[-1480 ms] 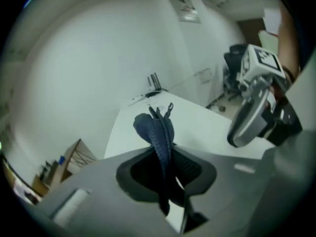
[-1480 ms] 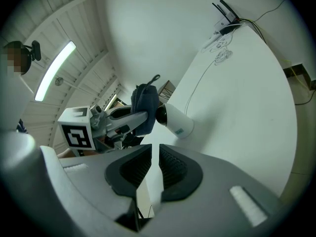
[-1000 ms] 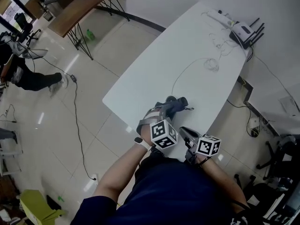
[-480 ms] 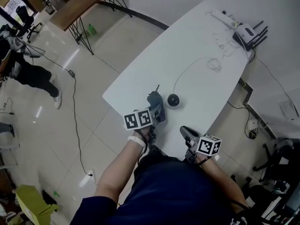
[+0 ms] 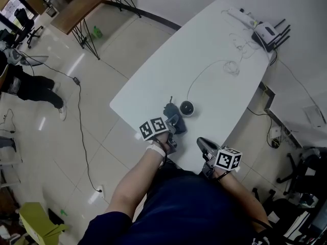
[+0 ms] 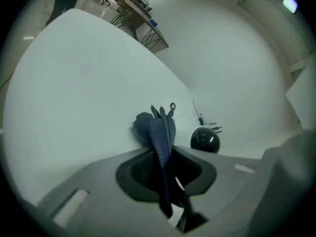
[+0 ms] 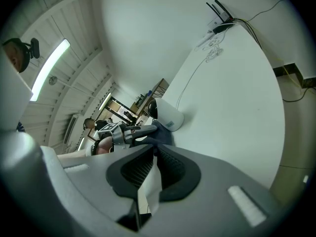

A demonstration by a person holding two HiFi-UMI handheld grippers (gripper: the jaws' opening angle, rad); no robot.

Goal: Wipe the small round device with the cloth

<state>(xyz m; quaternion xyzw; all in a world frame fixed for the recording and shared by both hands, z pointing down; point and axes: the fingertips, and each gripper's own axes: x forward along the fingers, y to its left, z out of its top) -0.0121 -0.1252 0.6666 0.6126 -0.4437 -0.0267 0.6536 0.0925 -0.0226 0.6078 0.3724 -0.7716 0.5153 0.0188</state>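
Dark blue cloth (image 6: 158, 130) clamped in my left gripper (image 6: 160, 152), ready to wipe the device (image 6: 205, 138) just ahead-right. The spare right gripper (image 7: 150, 157) has just been closing, tips together, empty.

Steep overhead head view plus two low, close gripper views, small round device (image 5: 187, 108) common to all.

In the head view the left tool (image 5: 172, 121) covers much of the cloth (image 5: 168, 110); the left edge cuts off a bystander (image 5: 31, 87).
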